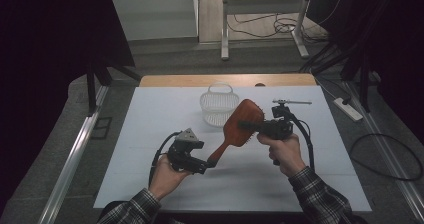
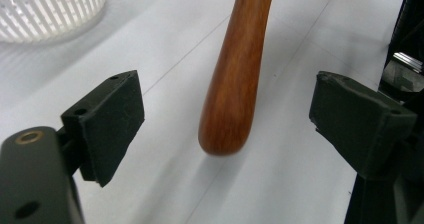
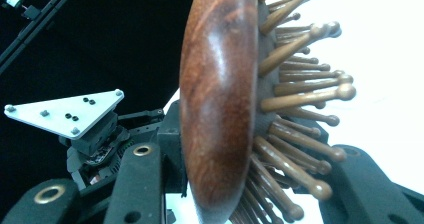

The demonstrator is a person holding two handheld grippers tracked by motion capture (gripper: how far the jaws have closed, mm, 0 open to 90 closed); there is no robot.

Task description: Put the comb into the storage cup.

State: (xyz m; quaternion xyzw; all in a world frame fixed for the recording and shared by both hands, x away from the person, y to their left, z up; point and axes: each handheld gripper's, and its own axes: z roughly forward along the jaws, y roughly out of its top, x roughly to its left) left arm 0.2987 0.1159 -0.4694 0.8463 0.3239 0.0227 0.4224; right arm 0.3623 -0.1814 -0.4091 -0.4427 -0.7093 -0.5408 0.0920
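Our right gripper clamps the wooden hairbrush head; its handle hangs untouched between our released left gripper jaws.

Glossy wooden hairbrush; slatted white basket, probably plastic.

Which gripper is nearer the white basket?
Right. The right gripper, shut on the hairbrush, sits just beside the white basket; the left gripper, open around the handle, is farther back.

I find my left tool at lower centre-left, jaws spread apart, pads gripping nothing. My right tool at centre-right is clamped tight, its hand gripping from below.
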